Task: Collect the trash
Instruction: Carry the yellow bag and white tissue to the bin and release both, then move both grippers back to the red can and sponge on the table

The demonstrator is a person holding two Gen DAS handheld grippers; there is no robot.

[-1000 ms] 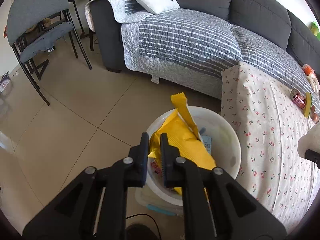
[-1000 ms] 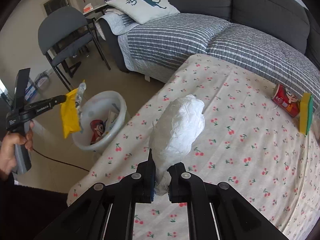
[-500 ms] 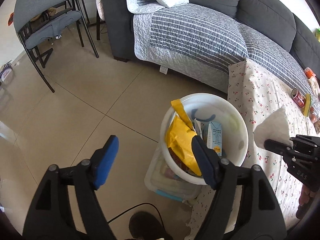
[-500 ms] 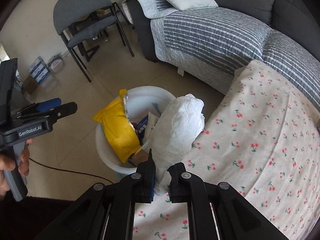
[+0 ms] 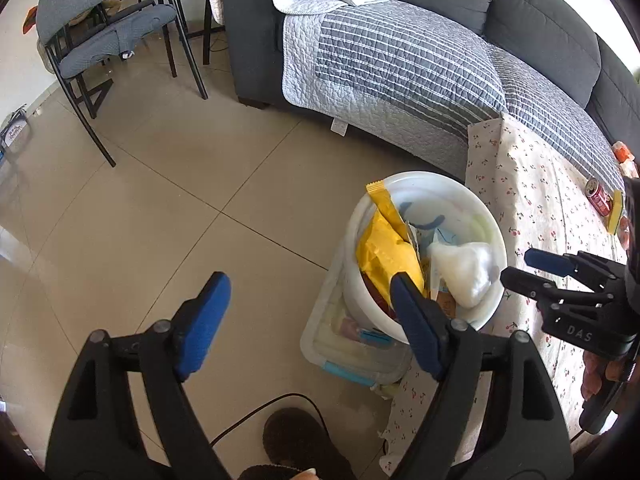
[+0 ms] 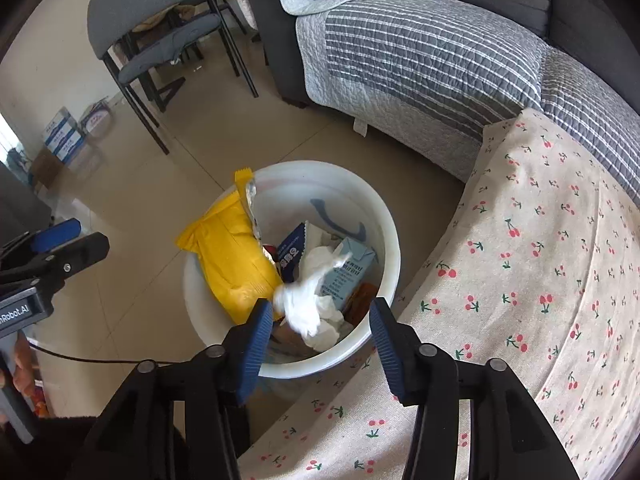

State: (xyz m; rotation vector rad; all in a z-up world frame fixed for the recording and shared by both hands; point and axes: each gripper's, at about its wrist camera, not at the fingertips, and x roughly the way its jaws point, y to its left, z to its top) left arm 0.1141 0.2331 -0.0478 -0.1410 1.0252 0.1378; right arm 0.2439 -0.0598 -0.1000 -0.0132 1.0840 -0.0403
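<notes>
A white bucket (image 5: 420,178) (image 6: 384,216) stands on the floor beside the table. A yellow snack bag (image 5: 384,248) (image 6: 232,256) leans inside it, next to a blue-grey carton (image 6: 348,272). My left gripper (image 5: 308,320) hangs left of the bucket, its jaws opening with nothing between them. My right gripper (image 6: 320,340) (image 5: 528,270) is over the bucket's near rim, its jaws also opening. A crumpled white paper wad (image 6: 308,304) (image 5: 464,272), blurred, is loose below the right gripper's pads and sits among the trash in the bucket.
A cherry-print tablecloth (image 6: 540,280) covers the table on the right, with a red can (image 5: 598,200) and a yellow sponge (image 5: 614,212) at its far end. A clear plastic box (image 5: 352,344) sits under the bucket. A grey sofa (image 5: 400,60), a chair (image 5: 100,20) and a floor cable (image 5: 256,412) lie around.
The left gripper opened and let go of the yellow bag, which now rests in the bucket. The right gripper carried the white wad from the table over the bucket and opened, releasing it.
</notes>
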